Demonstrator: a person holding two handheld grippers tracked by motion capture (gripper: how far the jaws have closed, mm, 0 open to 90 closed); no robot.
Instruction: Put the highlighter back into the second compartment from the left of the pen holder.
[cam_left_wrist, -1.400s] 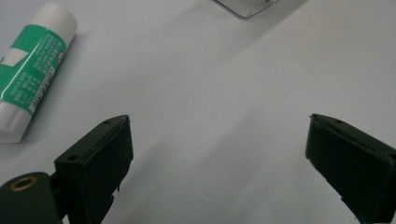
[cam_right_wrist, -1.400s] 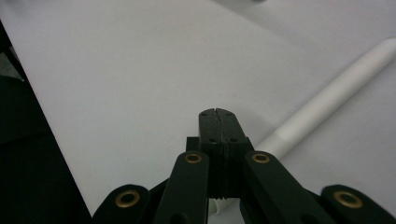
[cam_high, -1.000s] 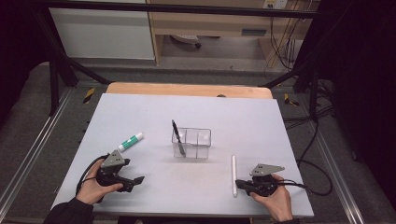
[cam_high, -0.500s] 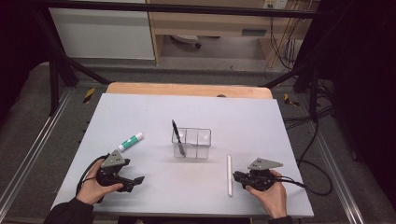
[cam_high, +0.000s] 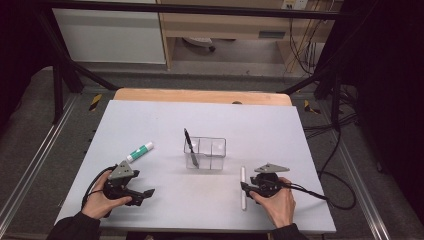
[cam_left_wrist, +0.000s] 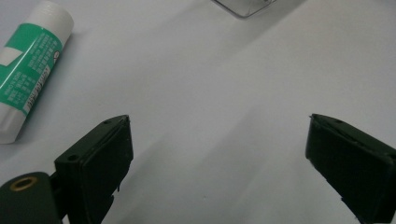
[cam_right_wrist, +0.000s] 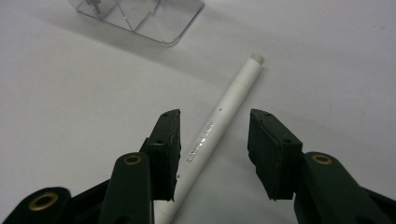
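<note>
Two tools rest low on the pale desk (cam_high: 280, 130). On the right tool (cam_right_wrist: 214, 149) the jaws stand partly apart, straddling a white pen (cam_right_wrist: 219, 122) that lies flat, not clamped. On the left tool (cam_left_wrist: 218, 163) the jaws gape wide over bare surface, near a green-and-white glue stick (cam_left_wrist: 29, 65). Between them stands a clear divided box (cam_high: 206, 154) with a dark pen (cam_high: 190, 147) leaning inside.

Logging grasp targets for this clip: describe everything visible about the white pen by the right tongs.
The white pen is a slim, plastic-looking stick with small print along its barrel and a pale tip pointing towards the clear organiser. It lies flat on the table, between the open jaws of the right tongs, close beside one jaw; contact is unclear.
</note>
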